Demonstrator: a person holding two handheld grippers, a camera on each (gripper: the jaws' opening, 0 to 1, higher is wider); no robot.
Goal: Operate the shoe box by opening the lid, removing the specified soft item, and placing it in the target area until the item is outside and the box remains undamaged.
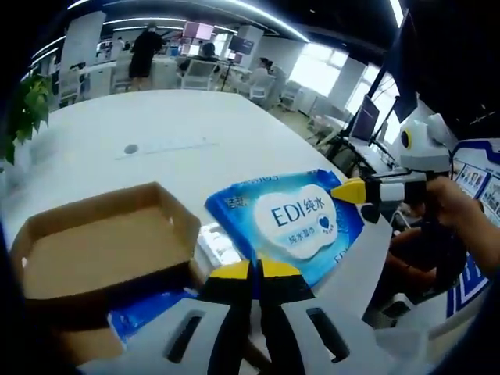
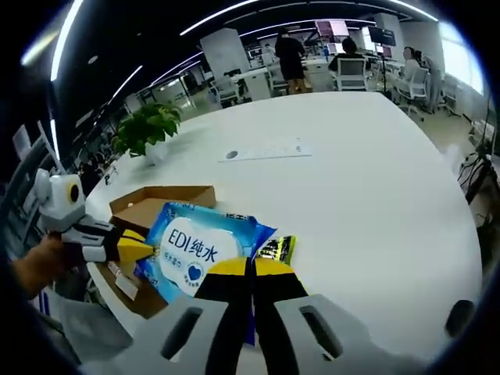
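- The shoe box (image 1: 101, 250) is an open brown cardboard box on the white table (image 1: 195, 125), its lid off and its inside showing.
- The blue wet-wipes pack (image 1: 293, 223) is out of the box, held up beside it above the table edge.
- The left gripper (image 1: 254, 273) has its yellow-tipped jaws pressed together on the near edge of the pack.
- The right gripper (image 2: 251, 269) is likewise clamped on the pack's opposite edge.
- A potted plant (image 2: 148, 125) stands farther back on the table.
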